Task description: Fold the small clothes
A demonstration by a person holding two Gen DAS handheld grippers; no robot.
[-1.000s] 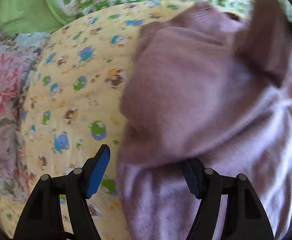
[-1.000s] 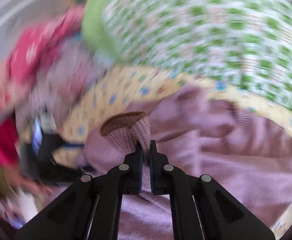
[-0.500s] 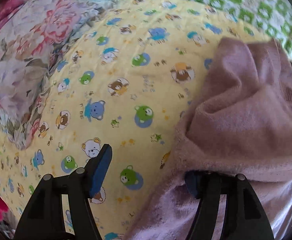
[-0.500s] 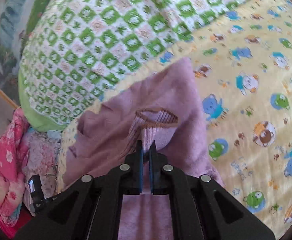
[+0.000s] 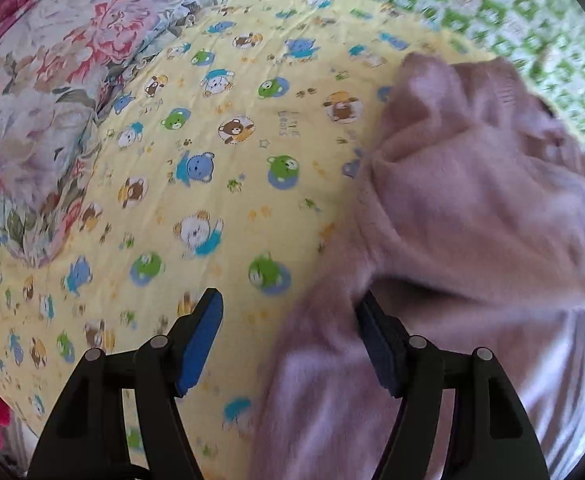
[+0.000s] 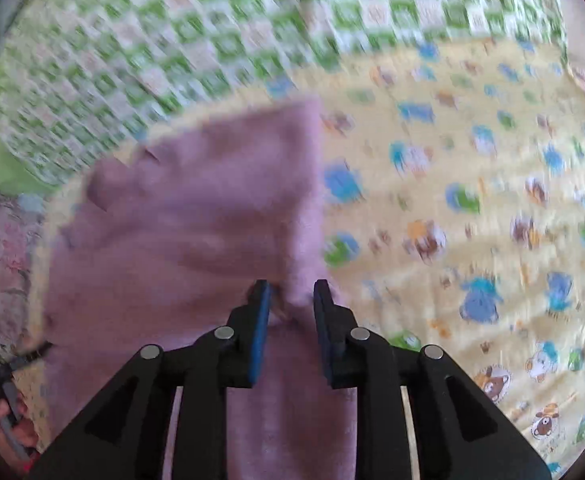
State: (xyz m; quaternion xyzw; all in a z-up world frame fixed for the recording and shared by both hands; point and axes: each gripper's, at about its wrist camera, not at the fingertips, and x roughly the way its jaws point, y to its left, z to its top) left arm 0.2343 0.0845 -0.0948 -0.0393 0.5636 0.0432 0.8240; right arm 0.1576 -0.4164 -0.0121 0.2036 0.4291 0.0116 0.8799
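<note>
Mauve knit garment (image 5: 472, 216) lain bunched on a yellow bear-print sheet (image 5: 212, 168), left tongs (image 5: 288, 340) held wide open at its edge, right tongs (image 6: 290, 300) opening, a fold between but no longer pinched, green checked quilt (image 6: 212, 32) beyond.

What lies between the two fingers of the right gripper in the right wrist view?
A bunched fold of the mauve garment lies between the opening jaws of the right gripper; the right wrist view shows it.
</note>
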